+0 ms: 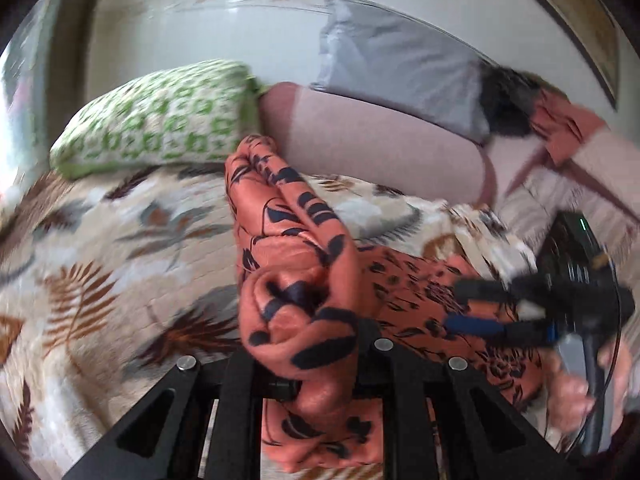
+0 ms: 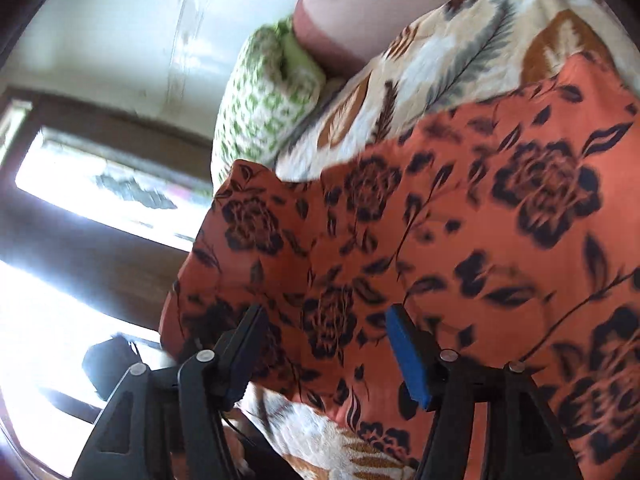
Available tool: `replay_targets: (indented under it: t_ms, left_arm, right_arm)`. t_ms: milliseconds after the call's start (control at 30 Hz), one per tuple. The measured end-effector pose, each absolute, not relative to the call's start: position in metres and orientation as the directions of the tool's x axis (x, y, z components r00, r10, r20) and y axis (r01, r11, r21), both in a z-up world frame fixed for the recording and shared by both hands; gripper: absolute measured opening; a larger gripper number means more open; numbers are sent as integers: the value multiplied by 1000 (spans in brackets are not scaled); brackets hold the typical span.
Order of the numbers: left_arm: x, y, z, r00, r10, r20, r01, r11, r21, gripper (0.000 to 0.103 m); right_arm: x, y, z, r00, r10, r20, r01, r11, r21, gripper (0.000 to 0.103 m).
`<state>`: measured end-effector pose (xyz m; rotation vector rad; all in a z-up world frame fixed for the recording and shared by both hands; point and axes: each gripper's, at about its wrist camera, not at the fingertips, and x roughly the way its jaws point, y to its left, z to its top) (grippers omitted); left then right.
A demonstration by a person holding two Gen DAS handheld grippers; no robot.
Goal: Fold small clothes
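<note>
An orange cloth with a dark flower print [image 1: 296,264] is bunched up and lifted in my left gripper [image 1: 308,344], which is shut on it; the folds hide the fingertips. The rest of the cloth [image 2: 480,220] lies spread over the leaf-print bedspread [image 1: 100,260]. My right gripper [image 2: 324,344] hovers over the cloth's near edge, open, its black pad [image 2: 248,344] and blue pad [image 2: 408,352] well apart and not pressing on anything. In the left wrist view the right gripper [image 1: 456,308] sits low on the right above the cloth, held by a hand [image 1: 576,392].
A green-and-white pillow [image 1: 160,120], a pinkish bolster [image 1: 380,148] and a grey pillow [image 1: 400,80] line the back of the bed against a white wall. Dark and rust-coloured clothes [image 1: 560,120] lie at the back right. A bright window [image 2: 100,184] is on the left.
</note>
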<state>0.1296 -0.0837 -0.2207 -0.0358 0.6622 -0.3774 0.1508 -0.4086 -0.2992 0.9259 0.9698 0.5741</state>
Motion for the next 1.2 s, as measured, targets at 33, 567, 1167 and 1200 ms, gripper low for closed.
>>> replay_targets:
  t_ms: [33,567,1167,1200]
  left_arm:
    - [127,-99,-222,714,-362,-599,362,924,-127,17]
    - [94,-204,-277,596,-363,-716,546,837,30,17]
    - [114,-251,-241,525,-472,-708,601,795,-85,17]
    - [116,-260,-241,512,-489,-706,611,785,-101,17]
  right_arm:
    - [153,-416,-299,468,780,-416,-16,478,878,71]
    - [184,-472,-335,457,779,-429,149,408,901,83]
    - [212,-487,-284,569,599,-564,-38,704,709,18]
    - [212,-500,-283,588,587,-556,-29,702,711,18]
